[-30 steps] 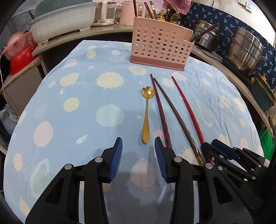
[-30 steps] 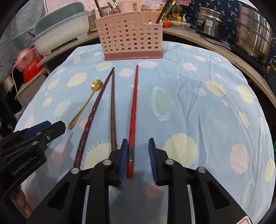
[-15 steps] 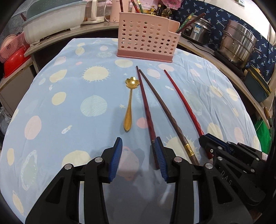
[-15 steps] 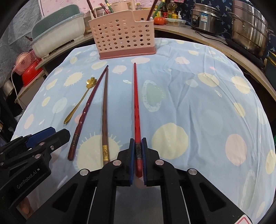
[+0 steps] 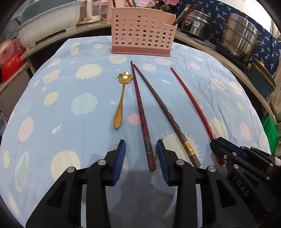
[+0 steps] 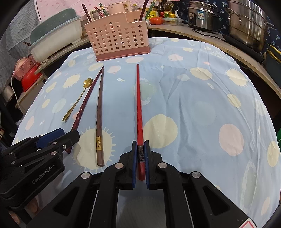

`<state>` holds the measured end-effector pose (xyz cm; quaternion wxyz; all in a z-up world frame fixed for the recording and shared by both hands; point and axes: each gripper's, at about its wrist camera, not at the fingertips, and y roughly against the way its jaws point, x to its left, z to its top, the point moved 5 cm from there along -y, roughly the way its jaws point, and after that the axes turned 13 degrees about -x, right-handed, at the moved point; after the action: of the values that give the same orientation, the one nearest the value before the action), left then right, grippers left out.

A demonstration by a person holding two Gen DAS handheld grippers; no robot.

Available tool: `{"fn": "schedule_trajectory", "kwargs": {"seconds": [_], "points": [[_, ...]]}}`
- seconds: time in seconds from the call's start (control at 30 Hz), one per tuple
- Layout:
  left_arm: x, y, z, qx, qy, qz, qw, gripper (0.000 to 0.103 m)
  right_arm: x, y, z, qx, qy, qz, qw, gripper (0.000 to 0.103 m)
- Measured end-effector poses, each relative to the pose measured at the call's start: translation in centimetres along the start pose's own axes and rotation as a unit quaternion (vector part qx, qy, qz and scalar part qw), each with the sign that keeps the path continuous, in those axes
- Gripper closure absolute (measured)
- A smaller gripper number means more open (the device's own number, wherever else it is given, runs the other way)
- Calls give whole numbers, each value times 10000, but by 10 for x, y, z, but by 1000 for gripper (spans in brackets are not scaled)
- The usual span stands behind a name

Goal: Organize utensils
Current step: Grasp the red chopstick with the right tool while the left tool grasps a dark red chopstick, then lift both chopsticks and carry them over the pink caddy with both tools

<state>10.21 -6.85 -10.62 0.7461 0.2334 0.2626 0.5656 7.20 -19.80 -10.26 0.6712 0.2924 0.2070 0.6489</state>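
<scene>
Red chopstick [image 6: 139, 105] lies lengthwise on the cloth, thick end clamped between the blue pads of the right gripper [image 6: 140, 163], tip pointing at the pink perforated holder [image 6: 116, 40]; in the left view same stick [image 5: 191, 101] runs into the right gripper [image 5: 228, 154] at lower right. Left gripper [image 5: 140, 157] has jaws apart, straddling the thick end of the dark red chopstick [image 5: 140, 112], pads [image 5: 120, 157] not touching it. Brown chopstick with gold band [image 5: 165, 112] just beside on the right, its tip nearly meeting the dark red one's tip near the holder, thick ends spread apart. Gold flower-bowl spoon [image 5: 121, 98] lies left of the dark red stick, close but apart, bowl toward the holder. Right view: brown stick [image 6: 99, 115] between dark red stick [image 6: 84, 103] and the clamped red one; spoon [image 6: 77, 100] furthest left; left gripper [image 6: 52, 138] at left edge covers the dark red stick's thick end. Everything sits on a light blue tablecloth [image 6: 202, 105] with sun and planet prints. Holder [image 5: 142, 33] stands at the far edge of the cloth, a few chopsticks upright in it. Behind: counter with white-and-green basin [image 6: 56, 38], steel pots [image 5: 240, 36], rice cooker [image 6: 202, 15], bottles, red and pink baskets [image 6: 28, 70] at left.
</scene>
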Motion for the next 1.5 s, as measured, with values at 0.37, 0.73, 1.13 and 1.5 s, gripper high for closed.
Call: {"fn": "schedule_trajectory", "kwargs": {"seconds": [0.37, 0.73, 1.13, 1.5], "points": [[-1, 3, -2, -5, -78, -68, 9999, 95, 1, 3, -2, 2, 24, -2, 10000, 96], [0, 27, 6, -130, 11, -169, 9998, 95, -2, 24, -1, -103, -58, 52, 9999, 96], [4, 63, 33, -513, 150, -223, 9983, 95, -4, 63, 25, -508, -119, 203, 9984, 96], [9, 95, 87, -1028, 149, -217, 9944, 96, -3, 99, 76, -1063, -117, 395, 9935, 96]]}}
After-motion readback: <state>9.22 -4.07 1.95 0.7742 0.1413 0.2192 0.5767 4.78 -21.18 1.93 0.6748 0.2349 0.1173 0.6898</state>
